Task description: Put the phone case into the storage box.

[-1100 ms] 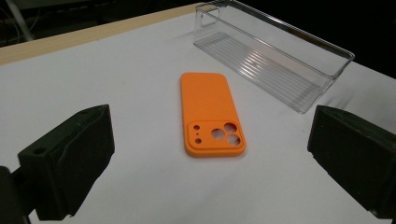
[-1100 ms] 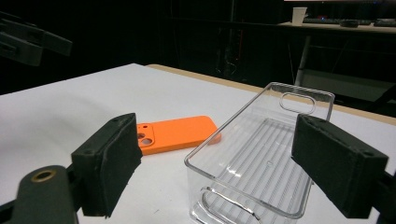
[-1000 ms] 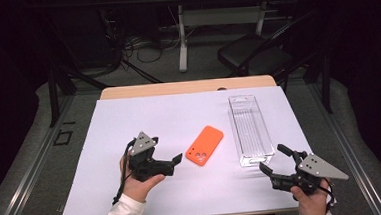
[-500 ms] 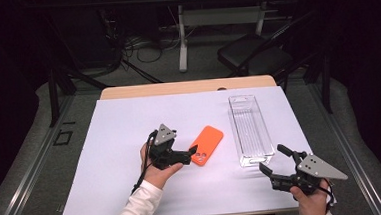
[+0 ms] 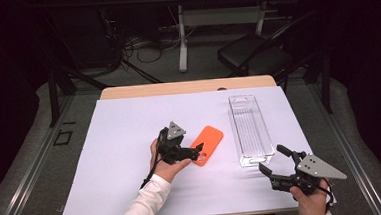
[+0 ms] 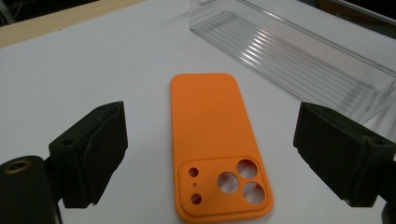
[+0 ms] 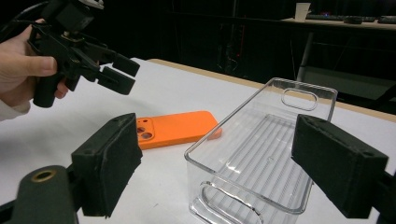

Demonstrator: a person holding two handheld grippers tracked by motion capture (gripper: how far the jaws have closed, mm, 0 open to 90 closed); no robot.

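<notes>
An orange phone case (image 5: 207,144) (image 6: 216,145) (image 7: 176,128) lies flat, back up, camera cutouts toward the person, on the white sheet (image 5: 130,141). My left gripper (image 5: 199,152) (image 6: 210,158) hovers open just over the case's near end, one jaw on each side and neither touching it. A clear plastic bin (image 5: 250,129) (image 7: 261,149) (image 6: 299,51) stands empty to the right of the case. My right gripper (image 5: 277,163) (image 7: 224,172) is open near the table's front right corner, pointing at the bin's near end.
The white sheet covers a wooden table (image 5: 187,87). A dark chair (image 5: 255,58) and a table leg (image 5: 182,43) stand on the floor beyond the far edge. Cables lie on the floor at the back left.
My left gripper has moved right across the sheet, from left of the case to right over its near end. The right gripper has stayed still.
</notes>
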